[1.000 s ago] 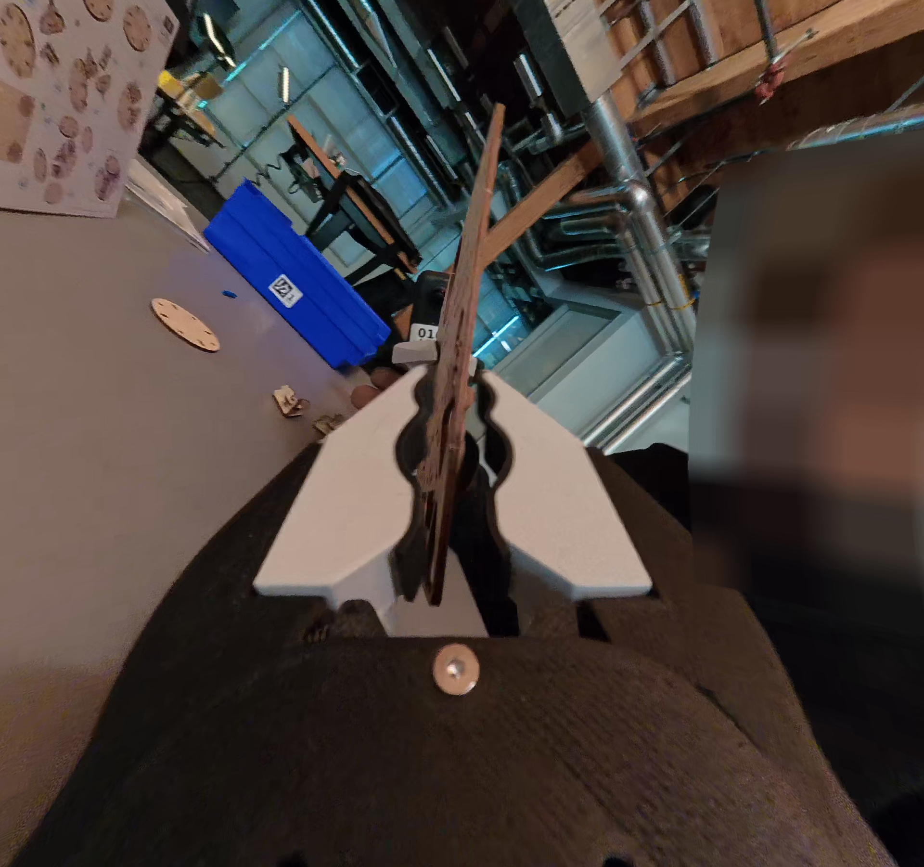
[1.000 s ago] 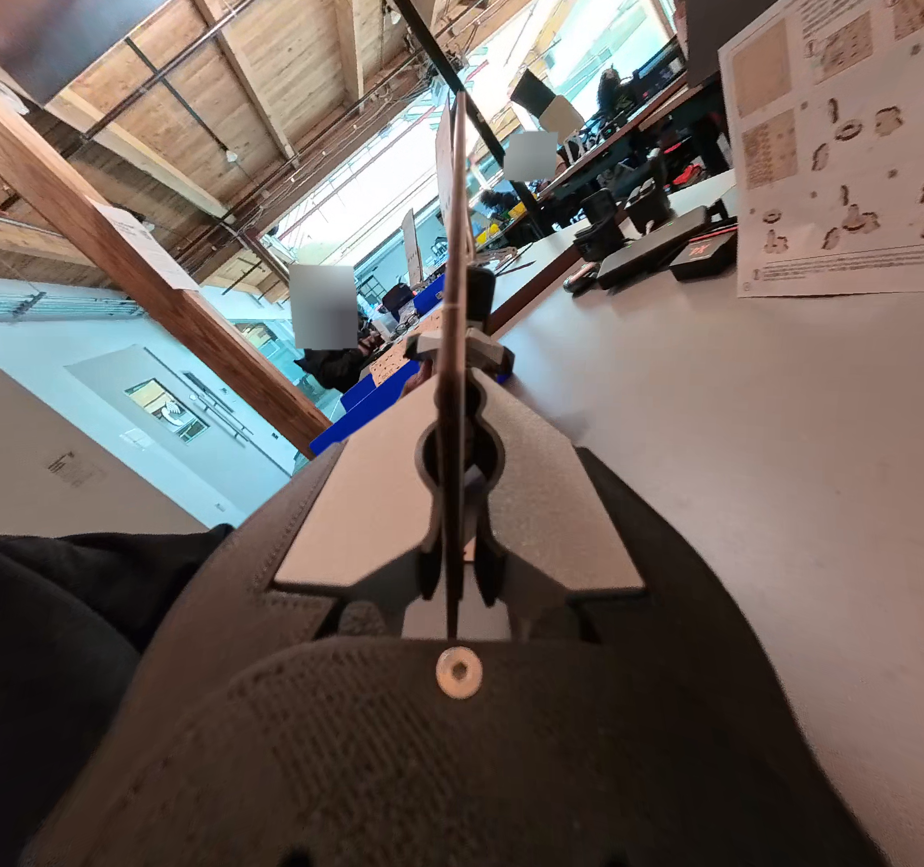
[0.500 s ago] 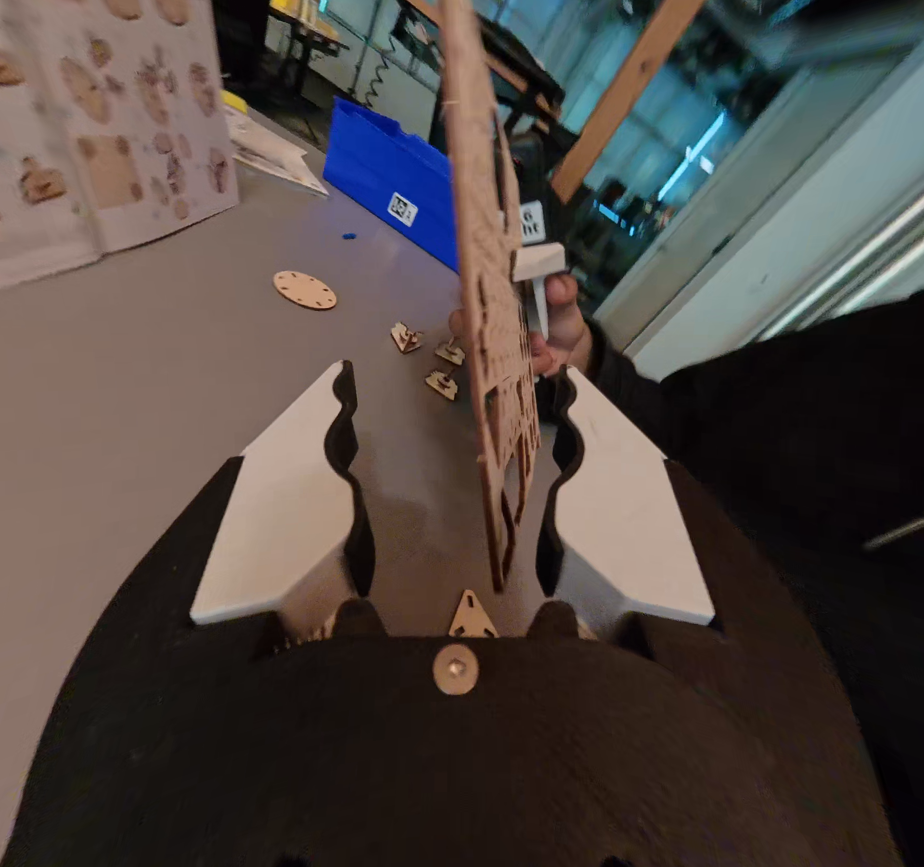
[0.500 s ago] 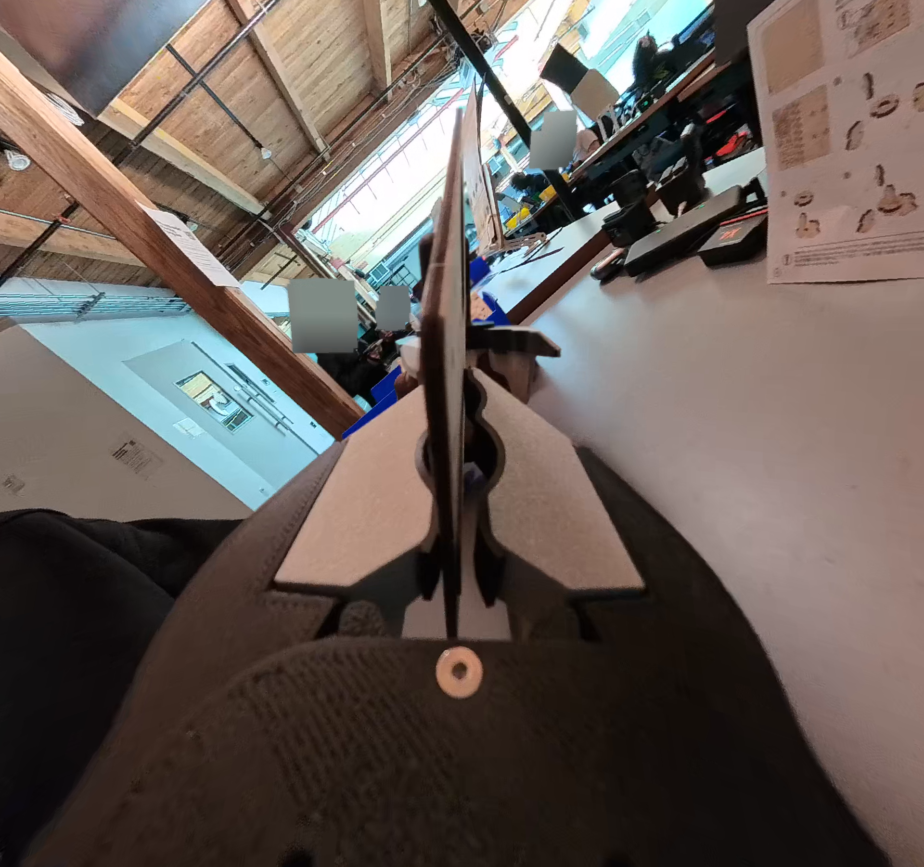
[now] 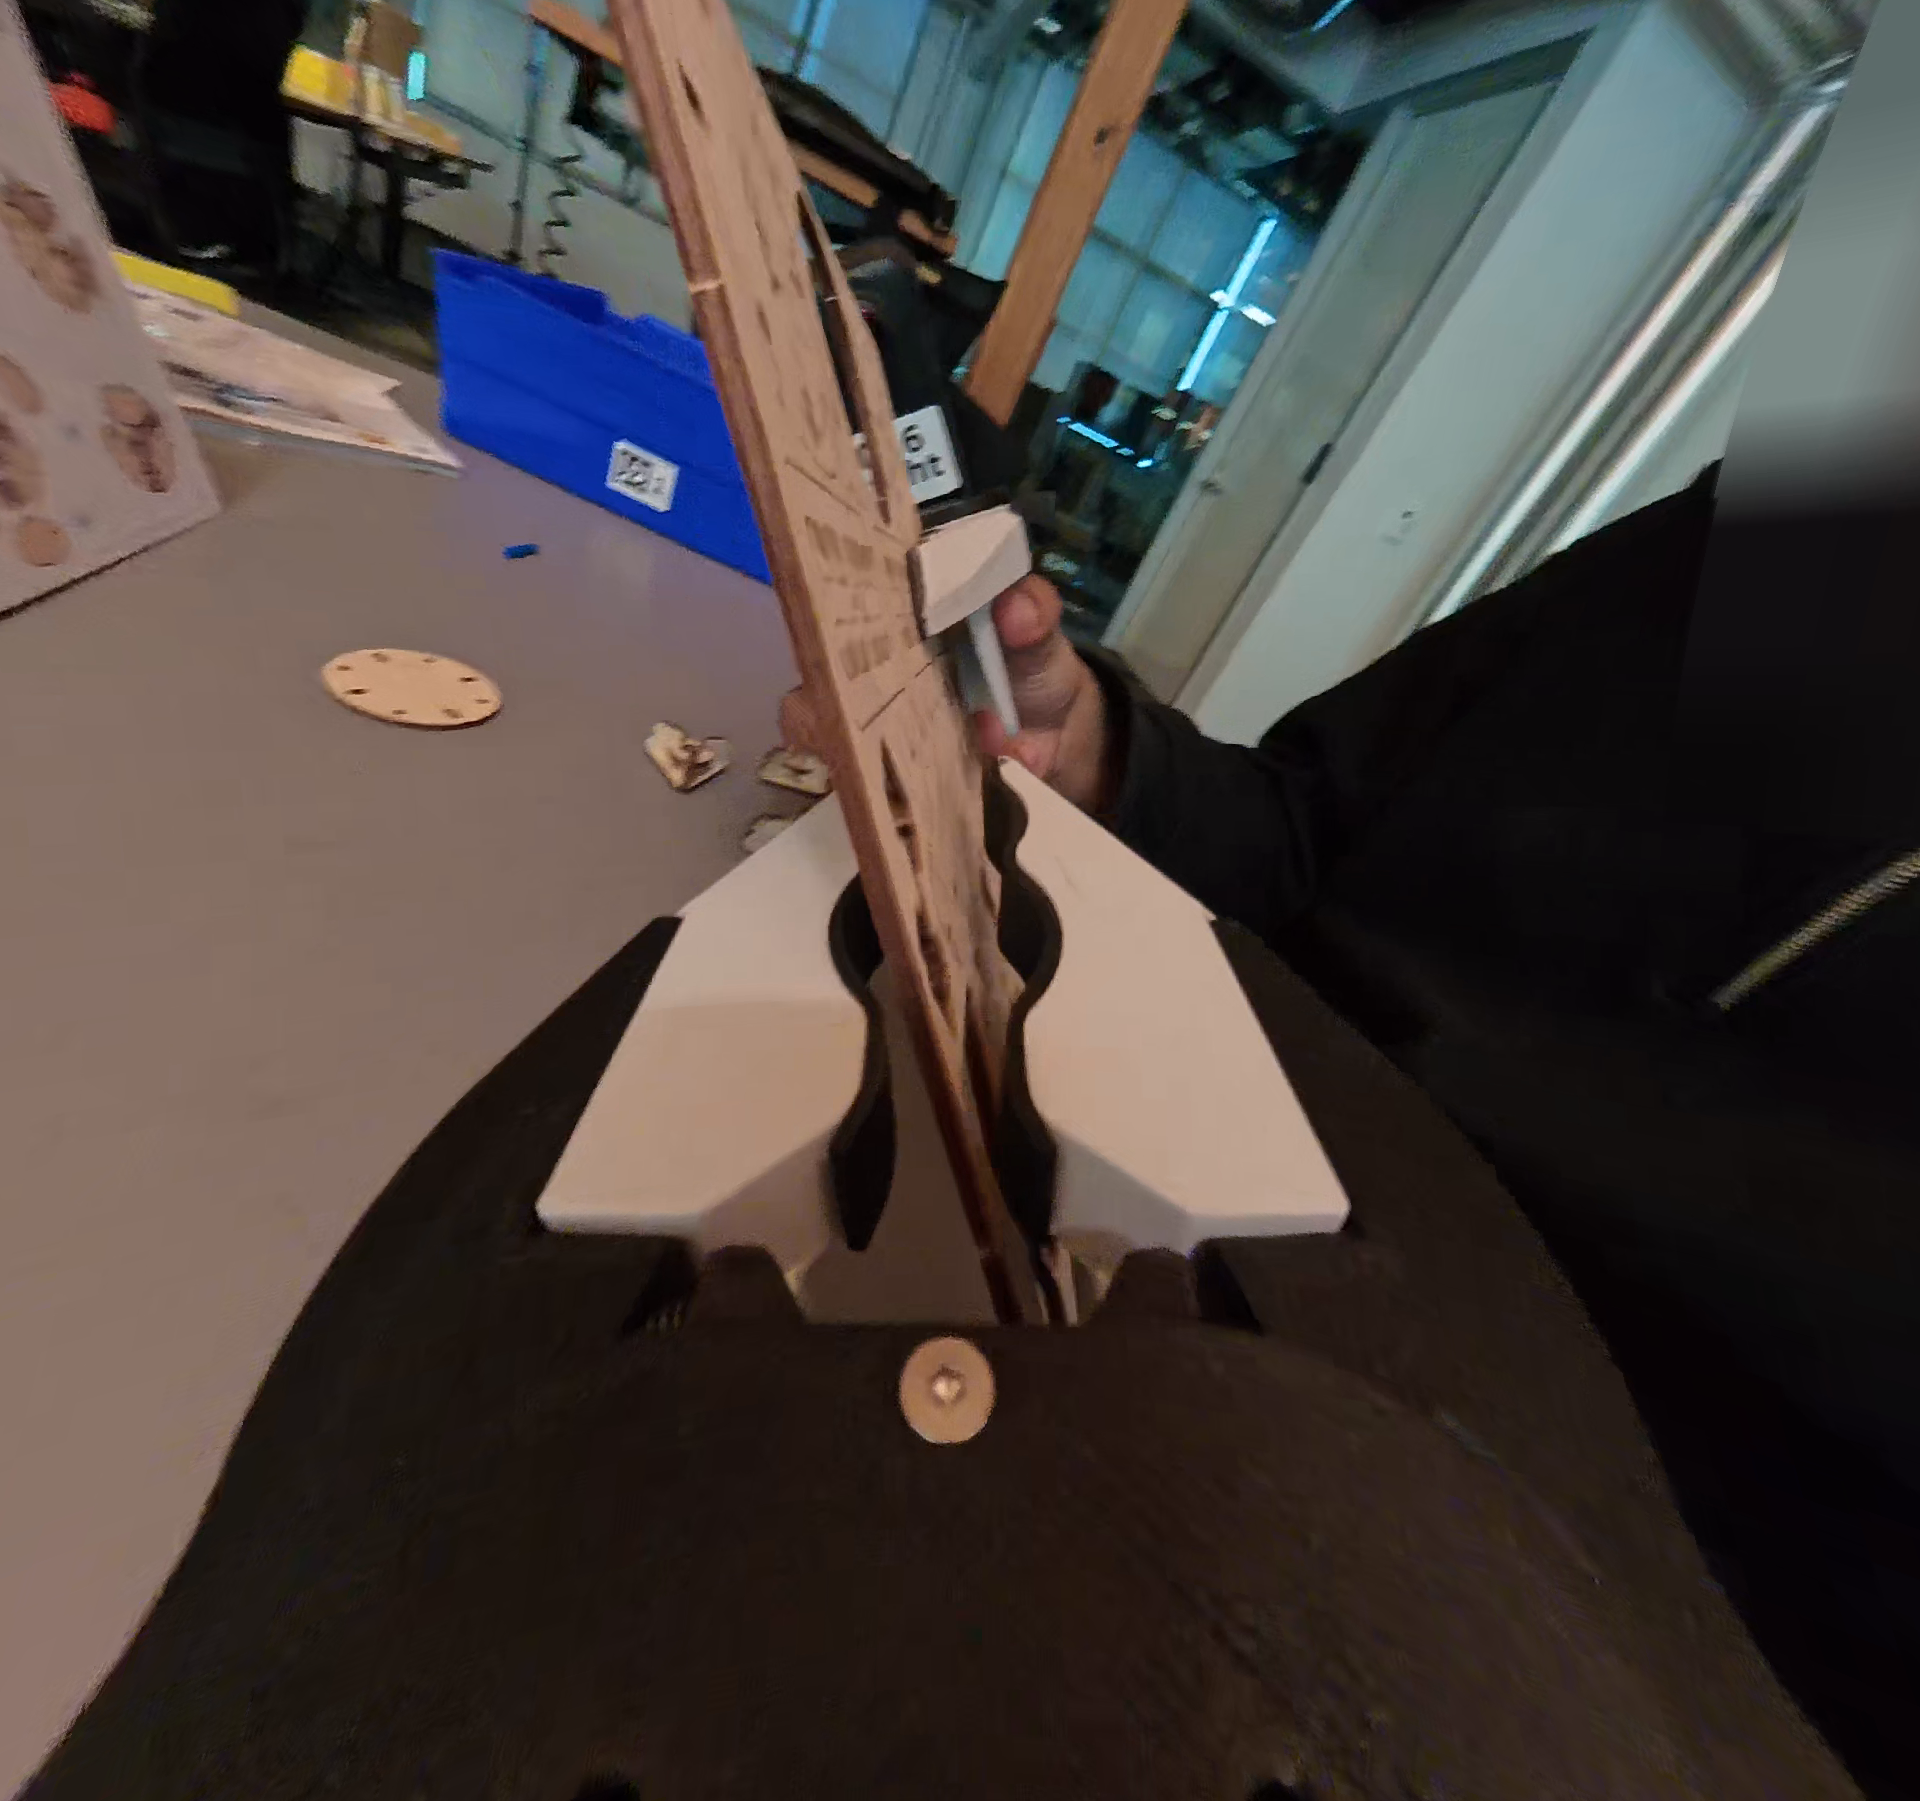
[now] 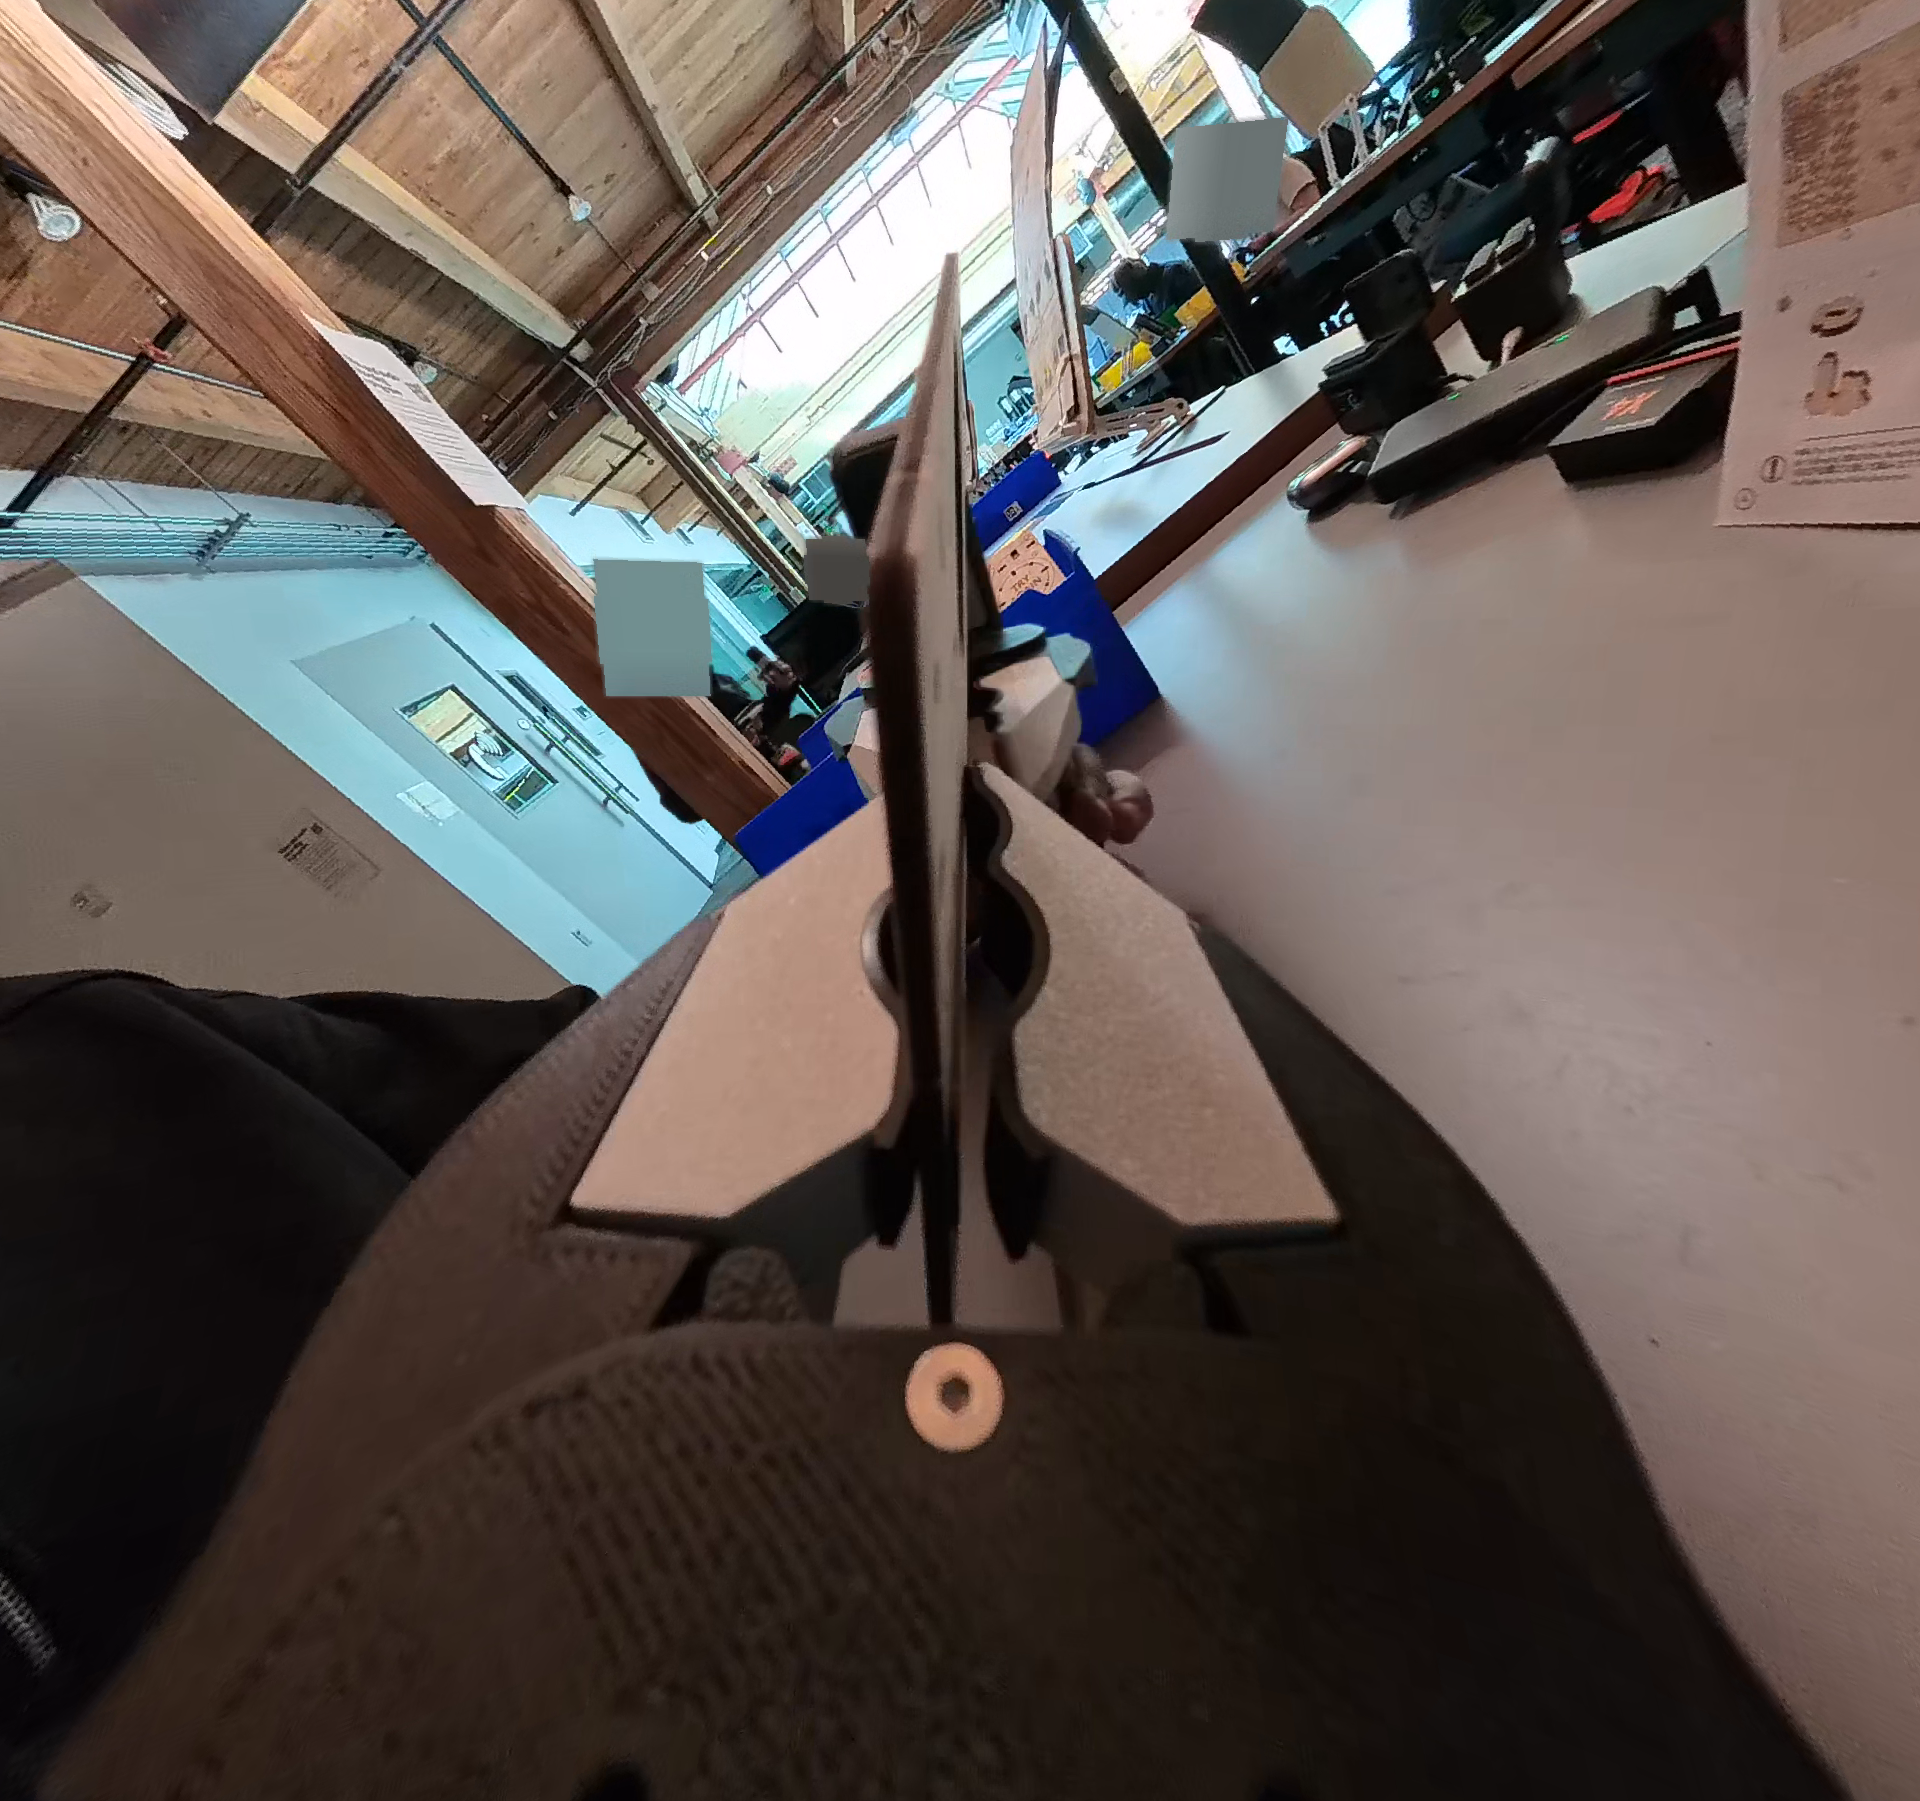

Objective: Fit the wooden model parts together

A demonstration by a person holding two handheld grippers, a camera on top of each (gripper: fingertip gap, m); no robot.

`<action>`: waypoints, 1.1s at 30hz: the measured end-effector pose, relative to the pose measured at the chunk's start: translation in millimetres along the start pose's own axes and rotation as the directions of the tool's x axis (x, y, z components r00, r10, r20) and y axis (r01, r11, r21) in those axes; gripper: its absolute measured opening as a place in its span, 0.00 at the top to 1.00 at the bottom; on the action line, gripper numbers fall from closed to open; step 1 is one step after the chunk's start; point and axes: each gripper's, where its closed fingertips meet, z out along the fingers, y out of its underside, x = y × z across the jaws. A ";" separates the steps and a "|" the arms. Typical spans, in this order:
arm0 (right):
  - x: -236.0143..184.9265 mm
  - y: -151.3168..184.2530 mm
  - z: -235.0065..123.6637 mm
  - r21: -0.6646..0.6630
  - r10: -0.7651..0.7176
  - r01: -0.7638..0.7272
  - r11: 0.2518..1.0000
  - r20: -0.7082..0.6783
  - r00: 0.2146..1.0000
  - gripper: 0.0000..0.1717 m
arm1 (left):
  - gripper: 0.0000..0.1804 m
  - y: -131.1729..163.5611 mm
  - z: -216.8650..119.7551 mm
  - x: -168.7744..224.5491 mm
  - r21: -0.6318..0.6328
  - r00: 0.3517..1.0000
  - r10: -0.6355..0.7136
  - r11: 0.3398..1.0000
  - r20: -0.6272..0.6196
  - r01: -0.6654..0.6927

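Wooden sheet (image 5: 831, 546), a thin laser-cut plywood panel with punched-out shapes, held on edge above the grey surface (image 5: 260, 920), its long axis running up and away from the fingers and leaning toward the upper left in the left wrist view. The left gripper (image 5: 940, 920) has its white fingers (image 5: 748, 1024) drawn narrow about the panel's lower edge, the sheet sitting between them and pressed on both sides. The right gripper (image 6: 945, 920) is closed on the same sheet (image 6: 920, 712), seen edge-on as a dark blade rising between its grey fingers (image 6: 1122, 1024); in the left wrist view its fingertip (image 5: 966, 556) meets the panel's far face, with the person's hand (image 5: 1049, 702) just behind. Both grippers thus share one panel from opposite sides, the left nearer its bottom edge. On the surface beyond lie a round wooden disc (image 5: 410, 689) and several small wooden pieces (image 5: 686, 759), well apart from the sheet; a blue bin (image 5: 582, 421) stands farther back, and a printed instruction sheet (image 6: 1829, 193) rests at the right.
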 end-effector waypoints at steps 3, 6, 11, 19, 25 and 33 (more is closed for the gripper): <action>-4.5 3.6 3.1 -0.014 -0.010 0.011 1.000 0.022 1.000 1.00 | 0.91 4.3 9.9 10.5 0.009 0.998 0.004 1.000 -0.067 -0.004; -6.0 2.2 2.9 -0.001 -0.011 0.011 1.000 0.030 0.999 1.00 | 0.93 7.7 14.3 6.8 -0.012 0.999 0.039 0.999 -0.028 -0.039; -6.8 -14.2 -2.1 0.102 -0.083 0.084 0.991 -0.012 0.996 0.90 | 0.94 1.1 6.3 -2.0 0.006 0.999 0.022 1.000 0.035 -0.023; 3.6 -49.6 -28.8 0.272 -0.206 0.263 0.926 -0.223 0.953 0.76 | 0.97 -58.8 -56.7 -23.9 0.240 0.886 0.172 0.924 0.430 -0.296; 1.6 -96.9 -88.7 0.288 -0.363 0.588 0.756 -0.563 0.742 0.71 | 0.97 -91.7 -116.6 -21.8 0.342 0.737 0.158 0.809 0.657 -0.478; -12.1 -107.8 -111.7 0.342 -0.390 0.653 0.676 -0.585 0.711 0.89 | 0.96 -78.4 -96.5 -27.0 0.398 0.855 0.057 0.868 0.515 -0.297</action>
